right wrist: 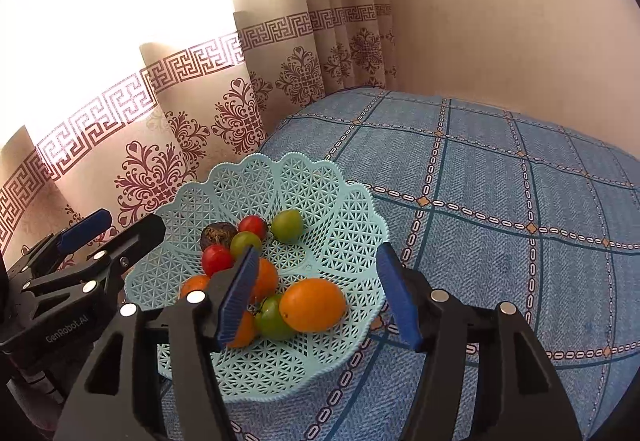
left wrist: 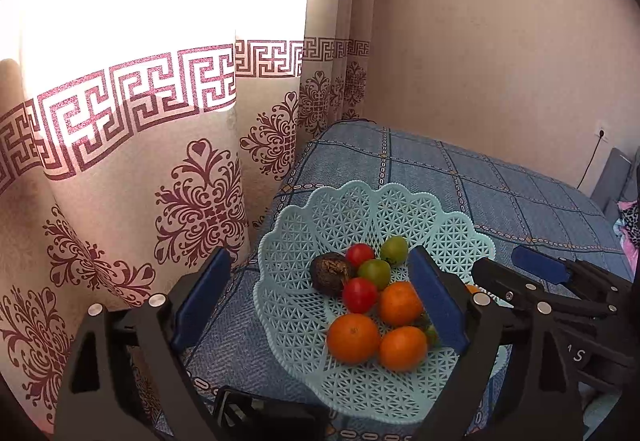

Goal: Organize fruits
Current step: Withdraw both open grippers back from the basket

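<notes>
Green tomato (right wrist: pixel 273 317) shows fully only from the right wrist — both grippers' jaws apart, empty.

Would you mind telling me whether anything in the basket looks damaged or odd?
One item stands out: a dark brown fruit at the basket's far left, beside the red tomatoes, has a rough, split-looking top, as if shrivelled or spoiled. The other fruit looks sound, and nothing has spilled onto the cloth.

Patterned curtain (left wrist: pixel 160 161), blue checked tablecloth (right wrist: pixel 500 201), bare wall (left wrist: pixel 500 41).
</notes>
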Demonstrator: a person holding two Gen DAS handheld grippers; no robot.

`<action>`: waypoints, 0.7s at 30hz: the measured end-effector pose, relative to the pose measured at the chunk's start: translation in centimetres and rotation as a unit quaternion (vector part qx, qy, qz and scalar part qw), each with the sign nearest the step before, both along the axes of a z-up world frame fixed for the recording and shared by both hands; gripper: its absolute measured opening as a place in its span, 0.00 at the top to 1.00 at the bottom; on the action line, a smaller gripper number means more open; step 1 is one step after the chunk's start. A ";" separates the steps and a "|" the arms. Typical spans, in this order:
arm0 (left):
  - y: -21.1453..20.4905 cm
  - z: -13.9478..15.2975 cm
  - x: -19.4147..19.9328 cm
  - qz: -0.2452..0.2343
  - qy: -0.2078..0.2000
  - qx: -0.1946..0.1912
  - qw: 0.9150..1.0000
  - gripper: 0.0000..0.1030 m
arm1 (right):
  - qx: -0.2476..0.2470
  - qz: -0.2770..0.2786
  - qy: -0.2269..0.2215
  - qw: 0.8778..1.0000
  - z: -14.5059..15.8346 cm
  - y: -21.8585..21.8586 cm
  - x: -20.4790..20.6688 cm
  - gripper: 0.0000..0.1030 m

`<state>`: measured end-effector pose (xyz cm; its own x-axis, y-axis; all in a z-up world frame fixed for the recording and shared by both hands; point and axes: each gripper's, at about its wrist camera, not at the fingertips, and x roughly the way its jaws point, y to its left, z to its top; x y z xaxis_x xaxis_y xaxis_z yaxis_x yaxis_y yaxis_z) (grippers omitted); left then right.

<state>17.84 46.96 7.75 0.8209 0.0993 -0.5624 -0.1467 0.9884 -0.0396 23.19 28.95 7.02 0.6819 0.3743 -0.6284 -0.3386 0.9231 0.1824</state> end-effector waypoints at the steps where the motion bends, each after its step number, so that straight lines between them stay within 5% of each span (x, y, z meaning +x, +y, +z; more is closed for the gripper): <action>1: 0.0 0.0 0.0 0.001 0.000 0.000 1.000 0.09 | -0.002 -0.002 -0.003 1.000 0.1 -0.1 -0.1 0.41; 7: 0.0 -0.1 0.1 0.002 0.001 0.001 1.000 0.09 | -0.007 -0.011 -0.006 1.000 0.1 -0.8 -0.8 0.39; 14: 0.0 0.2 -0.2 0.004 -0.001 0.002 1.000 0.07 | -0.023 -0.024 -0.013 0.999 -0.1 -1.5 -1.8 0.19; 21: -0.4 0.3 -1.1 0.003 -0.001 0.013 1.000 0.06 | -0.035 -0.027 -0.026 0.999 0.3 -1.7 -3.0 0.13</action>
